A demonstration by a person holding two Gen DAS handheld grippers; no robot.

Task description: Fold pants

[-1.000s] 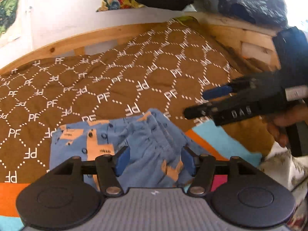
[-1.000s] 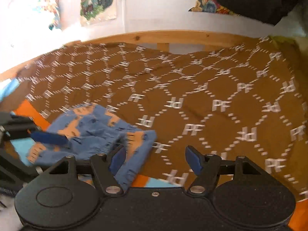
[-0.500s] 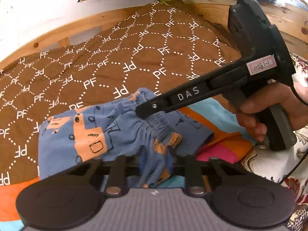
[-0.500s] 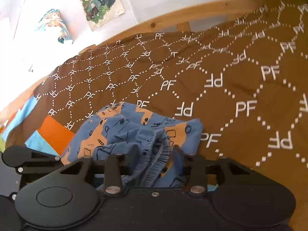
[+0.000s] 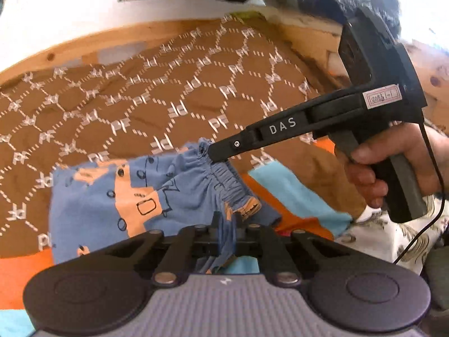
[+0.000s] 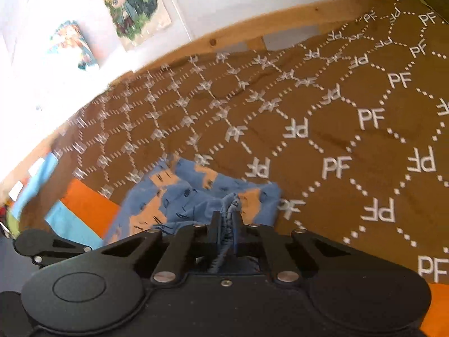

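Small blue pants (image 5: 112, 205) with orange digger prints lie on the brown patterned bedspread (image 5: 140, 98). My left gripper (image 5: 226, 219) is shut on the near end of their gathered waistband. My right gripper (image 5: 213, 151) shows in the left wrist view, shut on the far end of the waistband (image 5: 227, 179), which stretches between the two. In the right wrist view the right gripper (image 6: 226, 217) pinches bunched blue fabric, with the rest of the pants (image 6: 182, 193) spread just beyond it.
A wooden bed frame (image 5: 84, 45) runs along the far side under a white wall with posters (image 6: 134, 8). Orange and light blue bedding (image 5: 294, 196) lies at the near edge. The person's right hand (image 5: 393, 168) holds the right gripper's handle.
Both grippers were open a second ago and have closed on the waistband. They have since lifted and pulled it taut between them.
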